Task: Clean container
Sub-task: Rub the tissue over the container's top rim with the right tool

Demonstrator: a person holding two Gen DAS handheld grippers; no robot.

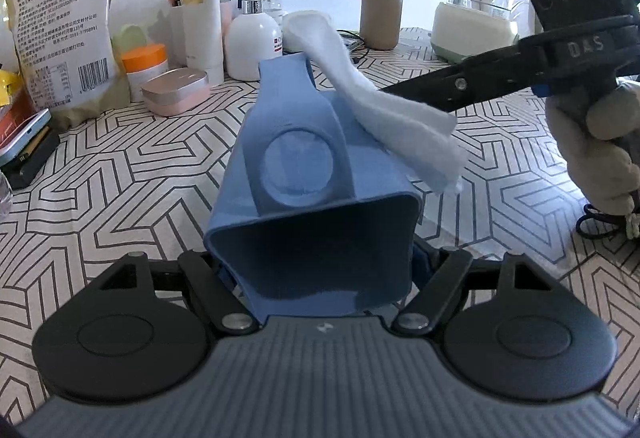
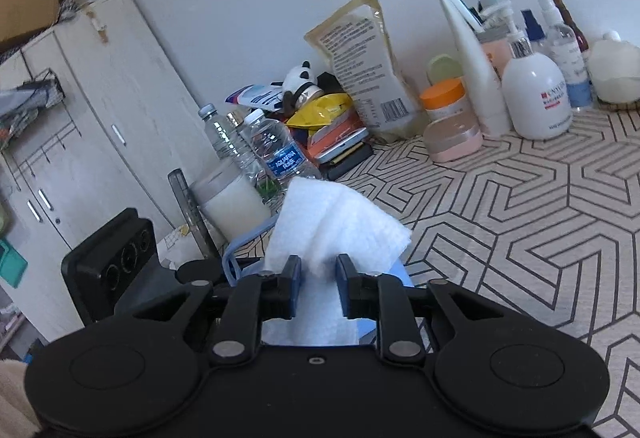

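A blue soft-sided container [image 1: 296,158] with a strap and a round window lies on its side, mouth toward the left wrist camera. My left gripper [image 1: 316,242] is shut on it, and its fingertips are hidden behind the walls. A white cloth [image 1: 400,114] is draped over the container's upper right side. My right gripper [image 2: 318,270] comes in from the right, held by a gloved hand [image 1: 592,142]. Its blue pads [image 2: 294,278] stand slightly apart with the cloth [image 2: 332,222] lying loosely between them. A sliver of the container's blue rim [image 2: 236,254] shows beneath the cloth.
The patterned tablecloth [image 1: 120,178] spreads around the container. Along the wall stand a snack bag [image 1: 60,34], a pump bottle [image 1: 252,38], a pink case [image 1: 176,90], a beige mug [image 1: 380,18] and a glass kettle [image 1: 476,6]. Water bottles [image 2: 276,150] and a jar [image 2: 232,202] stand close on the left.
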